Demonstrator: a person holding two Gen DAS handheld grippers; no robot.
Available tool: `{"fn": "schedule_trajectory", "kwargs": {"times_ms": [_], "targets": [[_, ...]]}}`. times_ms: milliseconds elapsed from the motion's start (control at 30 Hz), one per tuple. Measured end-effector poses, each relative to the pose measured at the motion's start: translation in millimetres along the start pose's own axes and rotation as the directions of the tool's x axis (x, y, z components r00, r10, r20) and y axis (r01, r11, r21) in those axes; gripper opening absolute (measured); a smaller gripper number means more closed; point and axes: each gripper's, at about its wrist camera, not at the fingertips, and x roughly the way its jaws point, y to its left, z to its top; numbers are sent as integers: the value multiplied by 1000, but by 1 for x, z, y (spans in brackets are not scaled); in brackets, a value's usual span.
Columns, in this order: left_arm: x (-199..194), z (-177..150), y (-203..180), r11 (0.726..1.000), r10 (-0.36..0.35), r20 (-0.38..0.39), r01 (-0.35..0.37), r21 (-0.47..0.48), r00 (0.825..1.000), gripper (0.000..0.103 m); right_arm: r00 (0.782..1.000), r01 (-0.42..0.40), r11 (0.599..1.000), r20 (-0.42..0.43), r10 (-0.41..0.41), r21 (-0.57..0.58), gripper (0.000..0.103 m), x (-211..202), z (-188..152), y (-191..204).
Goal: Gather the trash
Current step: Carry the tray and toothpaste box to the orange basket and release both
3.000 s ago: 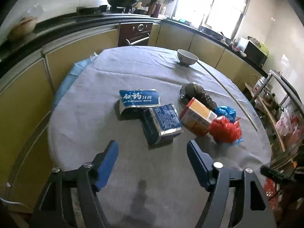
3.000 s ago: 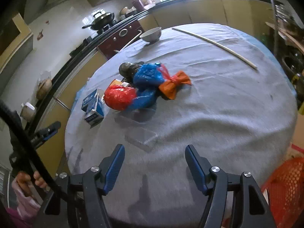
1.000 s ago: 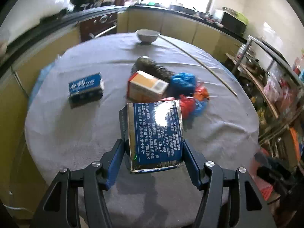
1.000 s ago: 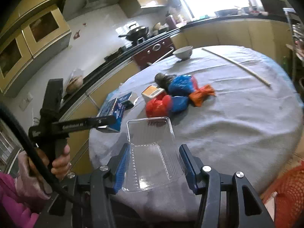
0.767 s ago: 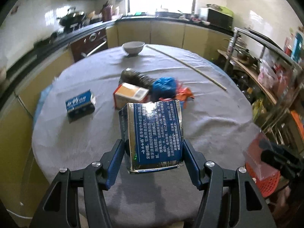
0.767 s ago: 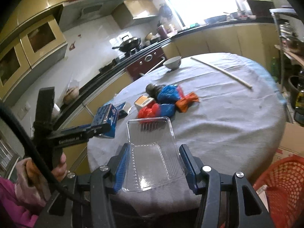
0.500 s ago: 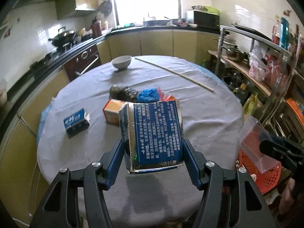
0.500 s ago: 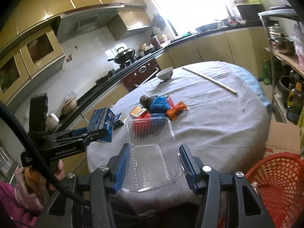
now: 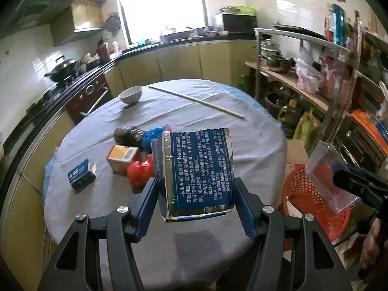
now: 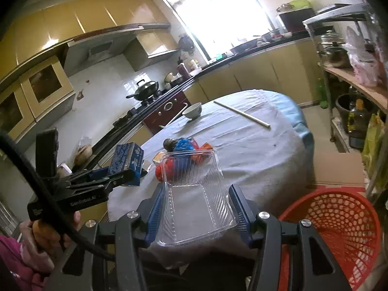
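- Now my left gripper [image 9: 195,208] clamps the blue toothpaste box [image 9: 197,173] mid-frame;
- my right gripper [image 10: 195,214] grips the clear plastic tray [image 10: 196,201]; red basket [image 10: 339,230] lower right.

blue foil box [image 9: 198,172]: upright, clamped | clear plastic tray [image 10: 196,206]: clamped | red basket [image 10: 339,230]: floor

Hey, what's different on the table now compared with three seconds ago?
The left tool took hold of the blue toothpaste box and lifted it off the table. The right tool picked up the clear plastic tray; both now head toward the red basket. The smaller blue box, orange box, plastic bags and bowl stayed put.
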Motion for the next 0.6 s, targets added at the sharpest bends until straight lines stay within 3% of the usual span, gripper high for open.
{"fn": "schedule_trajectory", "kwargs": {"times_ms": [300,600], "targets": [[4,10,-55,994,-45,-3,45,101,999,63,997,58,995,48,-62,83,56,-41,-7,-41],[13,15,-118,967,-99,-10,98,236,995,63,990,109,978,73,-124,179,56,-67,-15,-82]]}}
